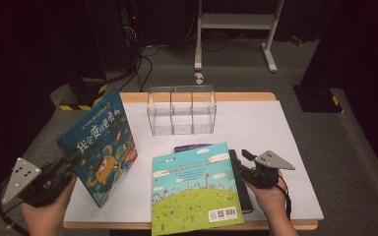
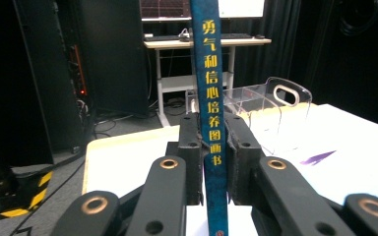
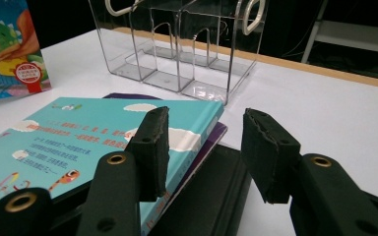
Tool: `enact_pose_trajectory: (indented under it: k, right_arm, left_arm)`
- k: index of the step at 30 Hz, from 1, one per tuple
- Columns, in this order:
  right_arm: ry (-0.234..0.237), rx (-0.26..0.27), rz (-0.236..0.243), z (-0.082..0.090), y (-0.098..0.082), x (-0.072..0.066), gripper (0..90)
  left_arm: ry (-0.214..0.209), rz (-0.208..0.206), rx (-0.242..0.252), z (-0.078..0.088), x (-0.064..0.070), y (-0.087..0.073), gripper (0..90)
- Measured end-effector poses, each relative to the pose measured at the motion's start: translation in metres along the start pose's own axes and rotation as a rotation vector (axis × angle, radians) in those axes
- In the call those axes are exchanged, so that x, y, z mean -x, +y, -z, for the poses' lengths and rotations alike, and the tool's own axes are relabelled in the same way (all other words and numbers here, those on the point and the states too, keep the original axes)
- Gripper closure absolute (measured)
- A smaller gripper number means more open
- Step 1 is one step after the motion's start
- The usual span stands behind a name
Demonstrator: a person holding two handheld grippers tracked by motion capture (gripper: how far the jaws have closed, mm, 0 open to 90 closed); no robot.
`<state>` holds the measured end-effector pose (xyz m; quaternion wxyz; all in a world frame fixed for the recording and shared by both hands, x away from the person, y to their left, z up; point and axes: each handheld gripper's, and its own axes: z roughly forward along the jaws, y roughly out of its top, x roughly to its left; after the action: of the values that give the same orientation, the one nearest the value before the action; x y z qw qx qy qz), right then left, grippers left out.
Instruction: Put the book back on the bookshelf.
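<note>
Blue hardcover book, upright, yellow spine txt, cartoon monster cover

blue book: in the left gripper view its covers are hidden, only the spine shows; top and bottom run off the frame edges
purple book: mostly buried under the teal book, a sliver shows at centre
teal book: bottom left corner cut off in the high view
black book: largely covered, title hidden
clear organiser: top cut off in the right gripper view
</note>
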<state>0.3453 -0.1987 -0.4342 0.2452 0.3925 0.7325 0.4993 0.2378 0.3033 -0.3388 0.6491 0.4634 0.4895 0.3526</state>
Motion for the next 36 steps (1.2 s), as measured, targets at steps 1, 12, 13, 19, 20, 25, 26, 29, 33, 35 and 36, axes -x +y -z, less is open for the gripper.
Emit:
enact_pose_trajectory:
  k: [1, 12, 13, 19, 20, 25, 26, 29, 33, 35, 36]
  right_arm:
    - [0.003, 0.002, -0.003, 0.000, 0.000, 0.000, 53.1]
    - [0.008, 0.011, -0.018, 0.000, 0.001, 0.000, 53.2]
    - [0.009, 0.010, -0.019, 0.001, 0.001, 0.000, 53.2]
    - [0.012, 0.012, -0.024, 0.001, 0.001, 0.000, 53.2]
    - [0.014, 0.011, -0.025, 0.001, 0.001, 0.000, 53.1]
    - [0.024, 0.007, -0.031, -0.001, 0.000, -0.001, 53.0]
    - [0.024, 0.006, -0.030, -0.001, 0.000, -0.001, 52.9]
    - [0.030, 0.005, -0.033, -0.001, 0.000, -0.002, 52.8]
    - [0.032, 0.008, -0.034, -0.001, 0.000, -0.002, 52.7]
    - [0.033, 0.008, -0.036, 0.000, 0.000, -0.002, 52.6]
    - [0.033, 0.008, -0.037, 0.000, 0.000, -0.002, 52.6]
  left_arm:
    - [0.000, 0.000, 0.000, 0.000, 0.000, 0.000, 79.0]
    - [-0.003, -0.014, -0.009, 0.018, -0.006, -0.012, 78.0]
    - [0.002, -0.021, -0.016, 0.017, -0.005, -0.014, 76.9]
    - [0.008, -0.023, -0.016, 0.008, -0.006, -0.015, 77.3]
    - [0.014, -0.024, -0.011, 0.006, -0.006, -0.015, 76.9]
    - [0.007, -0.033, -0.001, -0.001, -0.005, -0.014, 76.1]
    - [0.005, -0.027, -0.003, -0.003, -0.005, -0.014, 76.0]
    - [-0.005, -0.034, -0.001, -0.008, -0.005, -0.014, 76.0]
    - [-0.026, -0.038, -0.016, -0.012, -0.003, -0.014, 76.3]
    - [-0.043, -0.019, -0.028, -0.014, -0.002, -0.013, 77.2]
    - [-0.054, -0.012, -0.037, -0.015, -0.001, -0.013, 77.6]
